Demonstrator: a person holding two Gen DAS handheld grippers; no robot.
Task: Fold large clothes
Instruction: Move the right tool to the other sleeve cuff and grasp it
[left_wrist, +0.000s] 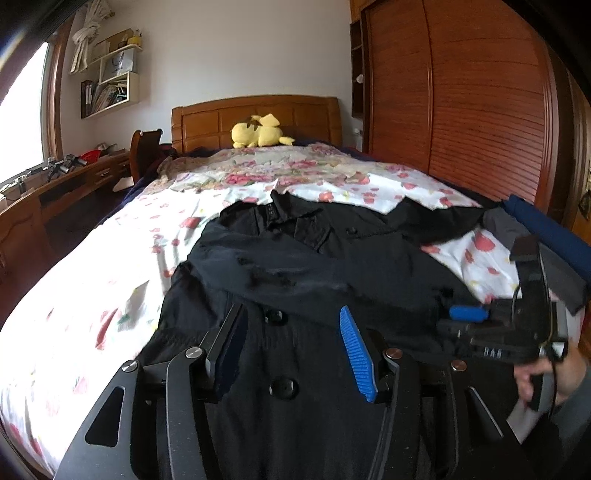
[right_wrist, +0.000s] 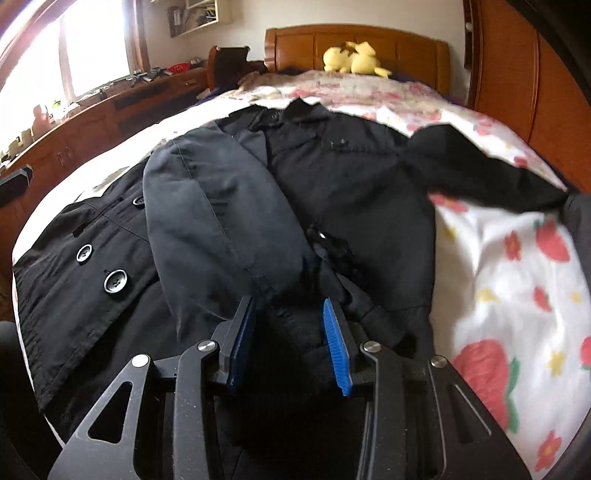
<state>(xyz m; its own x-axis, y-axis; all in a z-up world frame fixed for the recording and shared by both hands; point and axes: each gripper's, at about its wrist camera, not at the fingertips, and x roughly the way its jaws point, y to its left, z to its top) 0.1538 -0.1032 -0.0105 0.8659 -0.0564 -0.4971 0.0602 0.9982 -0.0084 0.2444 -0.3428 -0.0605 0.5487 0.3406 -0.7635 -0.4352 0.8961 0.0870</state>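
Black coat (left_wrist: 314, 266) lies spread on the floral bedspread (left_wrist: 110, 258), long axis running from the foot of the bed to the wooden headboard (left_wrist: 255, 118), collar at the far end, hem toward the cameras. Left to right in the left wrist view: window and wooden desk (left_wrist: 74, 177), wall shelves (left_wrist: 110, 81), yellow plush (left_wrist: 258, 131) at the headboard, then the louvred wardrobe (left_wrist: 461, 110). Left gripper (left_wrist: 295, 350) sits low over the coat's front near two dark buttons (left_wrist: 283, 387), fingers spread wide with cloth between them, not pinching anything. One sleeve (left_wrist: 295, 273) lies crosswise over the chest, pointing right; its end reaches the right gripper (left_wrist: 458, 314), seen side-on at the right edge with a hand (left_wrist: 543, 373) on its grip. Body of that tool carries small pale lettering, blurred, unreadable. In the right wrist view the right gripper (right_wrist: 291, 332) has the sleeve cuff (right_wrist: 280, 306) between its blue pads (right_wrist: 336, 343); the jaws are part-closed, and I cannot tell whether they actually clamp the fabric. Other sleeve (right_wrist: 480, 173) stretches out to the right across the bedspread. No brand or label readable on the coat.
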